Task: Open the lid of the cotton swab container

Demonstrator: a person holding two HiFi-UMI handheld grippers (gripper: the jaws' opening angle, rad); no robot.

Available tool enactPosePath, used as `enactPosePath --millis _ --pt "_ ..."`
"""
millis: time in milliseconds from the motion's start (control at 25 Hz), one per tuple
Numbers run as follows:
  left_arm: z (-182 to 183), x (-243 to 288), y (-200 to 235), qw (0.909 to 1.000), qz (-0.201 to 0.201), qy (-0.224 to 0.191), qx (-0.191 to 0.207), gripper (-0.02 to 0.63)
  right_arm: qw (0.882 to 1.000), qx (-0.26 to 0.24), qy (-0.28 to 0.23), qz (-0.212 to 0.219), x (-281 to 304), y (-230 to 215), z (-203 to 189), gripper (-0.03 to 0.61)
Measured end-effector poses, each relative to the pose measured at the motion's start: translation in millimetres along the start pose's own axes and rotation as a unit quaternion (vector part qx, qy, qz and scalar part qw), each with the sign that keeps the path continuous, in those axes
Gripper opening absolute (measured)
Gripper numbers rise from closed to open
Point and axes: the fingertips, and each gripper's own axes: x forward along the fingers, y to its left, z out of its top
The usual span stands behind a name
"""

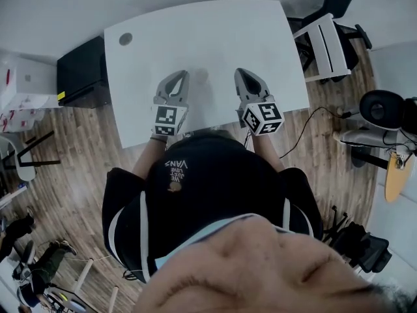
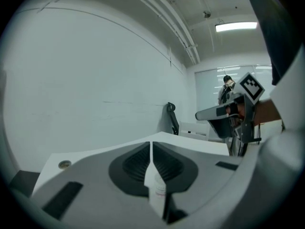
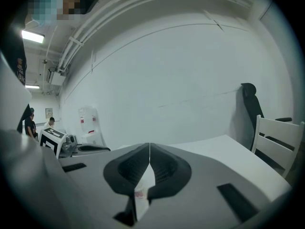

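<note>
Cotton swab container: not showing in any view, so which way it is lying from the tongs, how its long axis is running and where its lid is facing cannot be told. The white table [image 1: 215,38] is stretching away ahead of both tips with nothing standing on the part in sight; only a small round grommet [image 1: 126,38] is sitting far out beyond and to the left of the left gripper [image 1: 182,75]. Both tongs are hovering side by side over the near edge, pointing away from the person and nearly level, well apart from each other. In its own view the left gripper [image 2: 151,143] is holding its jaws pressed together on nothing, and the right gripper [image 3: 149,144] is showing the same, ribbed pads meeting edge to edge. A white chair [image 1: 326,41] is standing off the table's right side, beyond the right gripper [image 1: 240,72]. Judgement: neither hand is reading as nearer. The coming move is hanging on the container first coming into view, and the jaws will be needing to part before any grip.
</note>
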Motion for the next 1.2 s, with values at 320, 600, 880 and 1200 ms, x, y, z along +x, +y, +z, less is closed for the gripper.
enactPosePath --millis 320,600,880,1200 --pt "-23.7 16.0 -9.0 0.9998 -0.009 0.014 0.007 0.021 1.000 0.003 0.011 0.007 -2.7 -6.9 -7.8 0.013" --pt "-54.7 30.2 -25.9 0.9983 -0.032 0.050 0.000 0.023 1.000 0.004 0.019 0.004 -6.3 -16.0 -12.8 0.013" --pt "-86.2 37.8 -31.9 0.9955 -0.038 0.086 -0.001 0.028 1.000 0.006 0.028 0.001 -5.9 -25.4 -19.4 0.014" --pt "-107.5 42.9 -42.3 0.9919 -0.063 0.111 -0.006 0.171 0.999 0.009 0.038 0.005 -1.4 -27.7 -25.3 0.013"
